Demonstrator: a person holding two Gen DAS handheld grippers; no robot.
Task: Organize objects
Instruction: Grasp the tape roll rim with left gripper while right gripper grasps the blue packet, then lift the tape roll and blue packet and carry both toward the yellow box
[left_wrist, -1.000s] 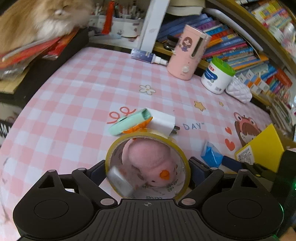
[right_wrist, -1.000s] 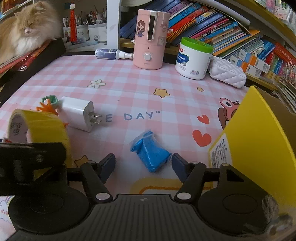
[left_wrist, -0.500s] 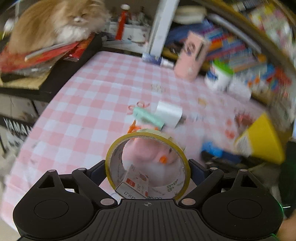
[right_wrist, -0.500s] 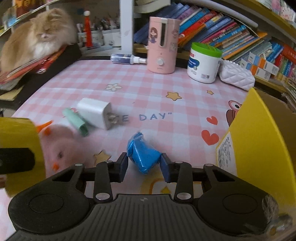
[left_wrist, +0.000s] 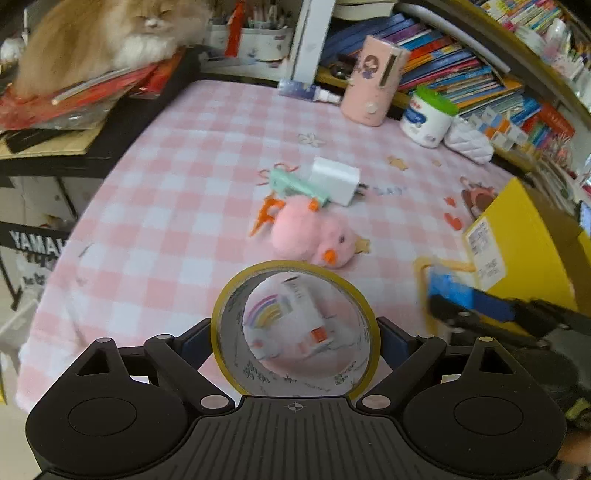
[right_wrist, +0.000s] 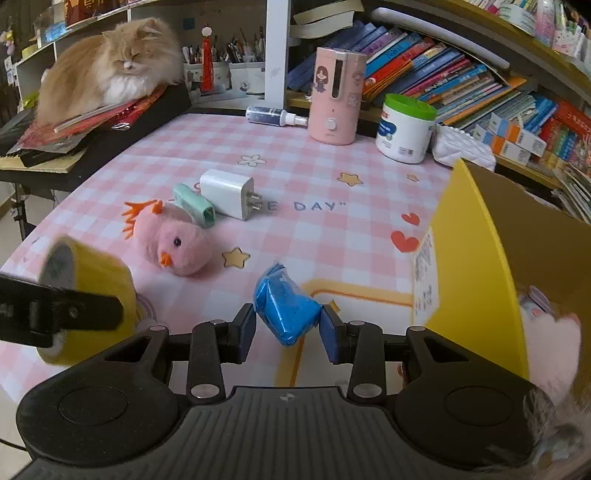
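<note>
**Sorting desk clutter, part done**

Yellow box, frame right, holds some items already. Left gripper clamped on tape roll, bottom centre; right gripper pinching blue packet. Plush chick, charger, mint case left, mid-table.

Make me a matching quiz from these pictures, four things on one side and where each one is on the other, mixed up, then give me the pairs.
Things:
1. tape roll
2. blue packet
3. pink chick toy
4. cat

Places:
A. lying on the checked tablecloth, next to the mint green case
B. held in the left tool
C. on the red folders beside the table
D. between the fingers of the right tool

Pairs: 1-B, 2-D, 3-A, 4-C
</note>
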